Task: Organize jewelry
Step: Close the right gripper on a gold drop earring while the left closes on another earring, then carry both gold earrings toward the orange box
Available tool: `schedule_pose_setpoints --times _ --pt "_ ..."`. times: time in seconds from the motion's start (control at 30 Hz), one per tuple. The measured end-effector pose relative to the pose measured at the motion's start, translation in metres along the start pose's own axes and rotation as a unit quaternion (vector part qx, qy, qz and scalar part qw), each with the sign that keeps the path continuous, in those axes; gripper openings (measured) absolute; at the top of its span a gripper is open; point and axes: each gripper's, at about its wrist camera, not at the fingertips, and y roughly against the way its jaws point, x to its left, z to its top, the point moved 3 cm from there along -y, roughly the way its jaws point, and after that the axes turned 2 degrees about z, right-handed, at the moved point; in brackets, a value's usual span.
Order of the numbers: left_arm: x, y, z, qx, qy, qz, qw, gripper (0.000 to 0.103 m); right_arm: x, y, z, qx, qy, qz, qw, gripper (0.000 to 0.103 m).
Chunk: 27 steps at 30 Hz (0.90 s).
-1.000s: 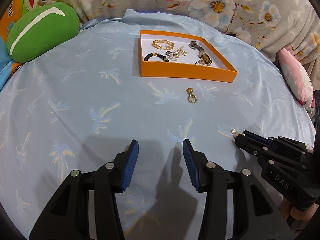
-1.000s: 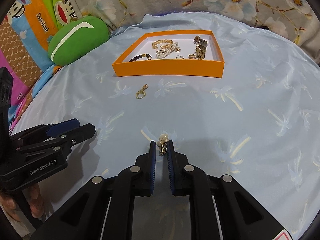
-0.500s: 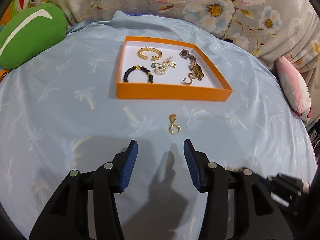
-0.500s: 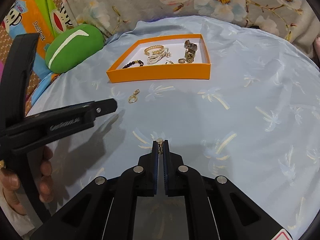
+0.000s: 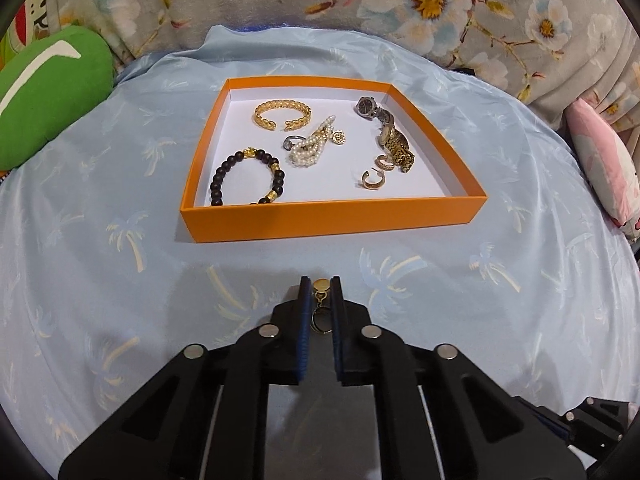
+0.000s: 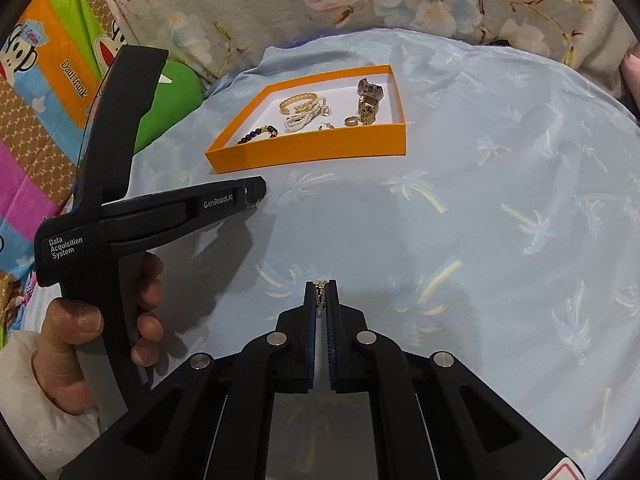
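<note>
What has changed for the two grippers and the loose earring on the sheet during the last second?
The left gripper moved forward to the gold hoop earring and closed on it. The right gripper lifted its small gold earring off the blue sheet, staying shut. The orange tray and its jewelry are unchanged.

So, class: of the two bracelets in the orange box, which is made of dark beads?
The beaded bracelet, at the box's near left corner; the other, the cuff, is an open gold band.
</note>
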Motion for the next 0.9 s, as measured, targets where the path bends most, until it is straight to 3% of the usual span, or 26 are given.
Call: schedule_pose_setpoints --times 0.57,0.9 --pt "0.021 0.038 -0.016 -0.010 0.028 -0.027 0.9992 0.005 0.005 0.010 0.007 -0.020 -0.003 0.014 1.000 0.003" --pt "0.035 0.072 -0.007 -0.034 0.039 -0.040 0.9979 0.006 0.010 0.031 0.035 -0.055 0.001 0.019 0.998 0.002"
